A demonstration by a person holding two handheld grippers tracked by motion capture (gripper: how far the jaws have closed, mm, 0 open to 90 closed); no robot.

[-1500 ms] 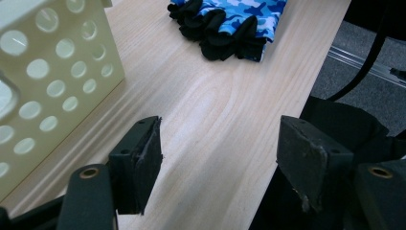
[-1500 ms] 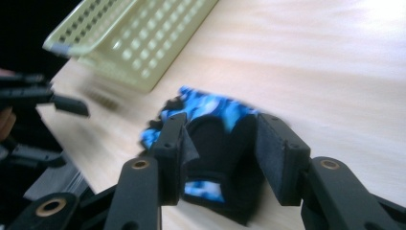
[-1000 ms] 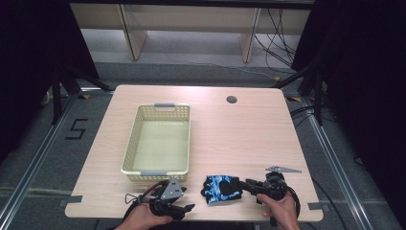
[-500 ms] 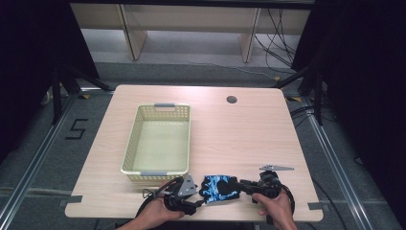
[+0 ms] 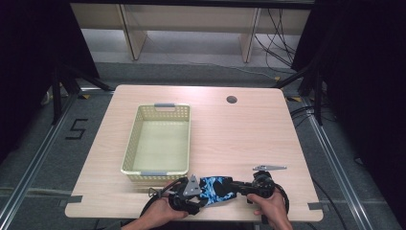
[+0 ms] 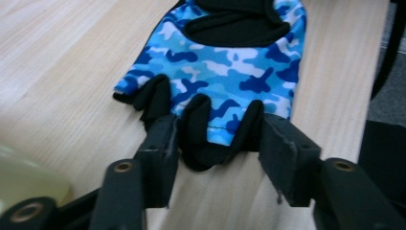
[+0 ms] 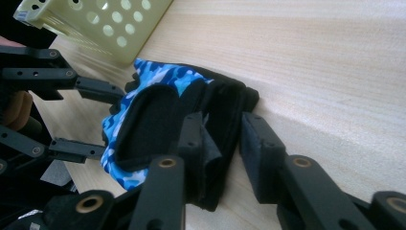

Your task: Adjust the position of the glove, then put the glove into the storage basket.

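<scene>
At the table's near edge, my open left hand-held gripper (image 6: 218, 158) and right hand-held gripper (image 7: 222, 148), also open, straddle opposite ends of the glove (image 5: 218, 188), apparently ready to close.

One wooden tabletop (image 5: 239, 134) carries everything. On it sits one pale yellow plastic basket (image 5: 158, 143) with perforated walls and two grey handles, one at each short end. One fingerless glove (image 5: 218, 188) in blue camouflage with black trim lies near the front edge. Two hand-held claws are present: one left claw (image 6: 218, 143) and one right claw (image 7: 222, 143), each with two black jaws. Two hands hold them, one hand per claw. One small round dark hole (image 5: 231, 99) marks the tabletop's far side.
</scene>
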